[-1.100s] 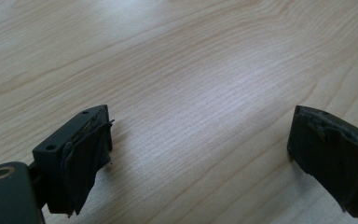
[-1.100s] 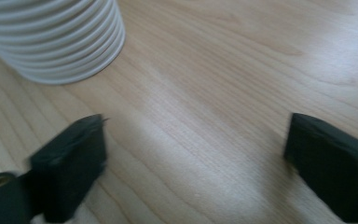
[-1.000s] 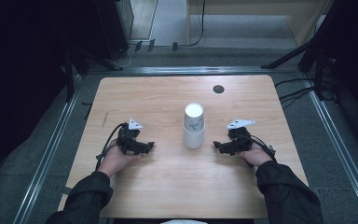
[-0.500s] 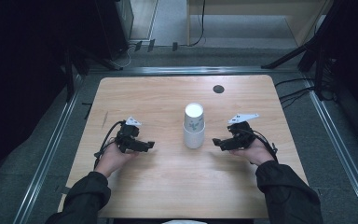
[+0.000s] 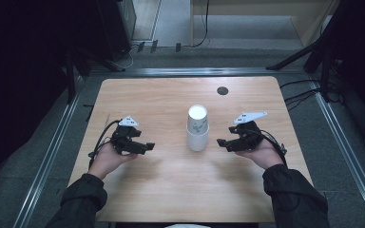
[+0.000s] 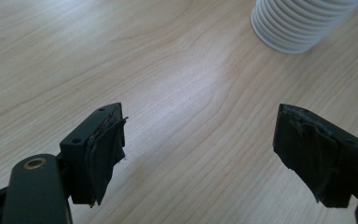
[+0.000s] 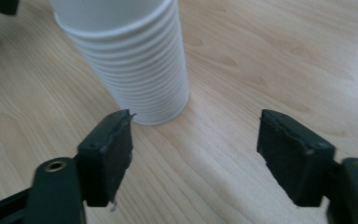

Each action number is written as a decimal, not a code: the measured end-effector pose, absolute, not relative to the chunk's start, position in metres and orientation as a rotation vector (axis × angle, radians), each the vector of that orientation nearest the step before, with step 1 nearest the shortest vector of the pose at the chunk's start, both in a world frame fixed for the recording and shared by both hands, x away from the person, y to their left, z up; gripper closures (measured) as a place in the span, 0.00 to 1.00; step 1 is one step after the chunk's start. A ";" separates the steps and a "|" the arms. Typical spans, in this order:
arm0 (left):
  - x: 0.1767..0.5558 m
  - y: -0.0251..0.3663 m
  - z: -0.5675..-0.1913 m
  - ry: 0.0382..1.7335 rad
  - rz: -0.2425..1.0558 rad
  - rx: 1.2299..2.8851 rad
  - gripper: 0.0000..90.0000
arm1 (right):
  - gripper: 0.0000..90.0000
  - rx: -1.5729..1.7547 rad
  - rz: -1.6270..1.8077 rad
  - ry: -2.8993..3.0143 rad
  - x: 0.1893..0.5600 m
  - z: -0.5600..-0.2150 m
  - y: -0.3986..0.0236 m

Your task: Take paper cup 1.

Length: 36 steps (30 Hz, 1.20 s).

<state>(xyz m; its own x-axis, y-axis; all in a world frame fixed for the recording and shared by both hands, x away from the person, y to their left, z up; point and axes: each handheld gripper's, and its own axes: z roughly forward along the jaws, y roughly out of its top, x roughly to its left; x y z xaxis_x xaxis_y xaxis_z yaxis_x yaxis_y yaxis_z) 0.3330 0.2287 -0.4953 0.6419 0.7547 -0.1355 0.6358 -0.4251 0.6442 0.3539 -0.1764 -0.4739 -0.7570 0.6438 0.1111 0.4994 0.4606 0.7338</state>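
A stack of white ribbed paper cups [image 5: 197,128] stands upside down at the middle of the wooden table [image 5: 171,190]. My left gripper [image 5: 147,146] is held to its left, pointing toward it, with a clear gap to the cups. Its jaws have just been closing but stand apart over bare wood [image 6: 200,154]; the cups [image 6: 298,23] lie farther ahead. My right gripper [image 5: 222,142] is on the other side, close to the stack's base. Its jaws have also just been closing and stand open [image 7: 200,154], empty, the cups [image 7: 130,60] just beyond the left pad [image 7: 114,154].
A dark round hole [image 5: 222,90] sits in the tabletop behind the cups and right of them. Metal rails [image 5: 52,152] frame the table on both sides and the back. Cables [image 5: 102,140] trail from each gripper toward the person's sleeves.
Both hands have lifted their grippers a little off the table. The stack of cups has not moved.
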 end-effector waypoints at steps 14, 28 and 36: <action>0.330 0.231 -0.488 1.045 0.205 2.178 0.19 | 0.60 0.832 1.250 2.513 0.362 -0.434 -0.170; 0.327 0.234 -0.484 1.029 0.202 2.158 0.19 | 0.39 0.692 1.278 2.686 0.382 -0.413 -0.151; 0.326 0.232 -0.482 1.015 0.182 2.156 0.19 | 0.29 0.592 1.267 2.741 0.389 -0.410 -0.134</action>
